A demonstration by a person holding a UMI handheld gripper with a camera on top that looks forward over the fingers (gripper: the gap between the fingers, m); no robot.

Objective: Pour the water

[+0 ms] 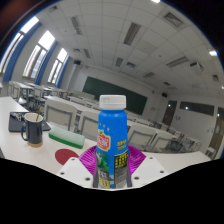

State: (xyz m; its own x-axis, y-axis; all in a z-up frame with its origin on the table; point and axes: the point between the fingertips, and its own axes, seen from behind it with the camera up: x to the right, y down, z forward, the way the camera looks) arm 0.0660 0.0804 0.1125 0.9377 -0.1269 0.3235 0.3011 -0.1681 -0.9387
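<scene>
A blue plastic bottle [112,140] with a white cap and a printed label stands upright between my fingers. My gripper [112,168] is shut on the bottle's lower body, the magenta pads [92,158] pressing on both sides. The bottle is lifted above the white table [40,155]. A black mug [33,128] stands on the table to the left, beyond the fingers. A red round spot [66,156] lies on the table just left of the fingers.
A dark box [17,121] sits behind the mug. Rows of desks, windows at the left and a dark chalkboard [115,90] fill the classroom beyond.
</scene>
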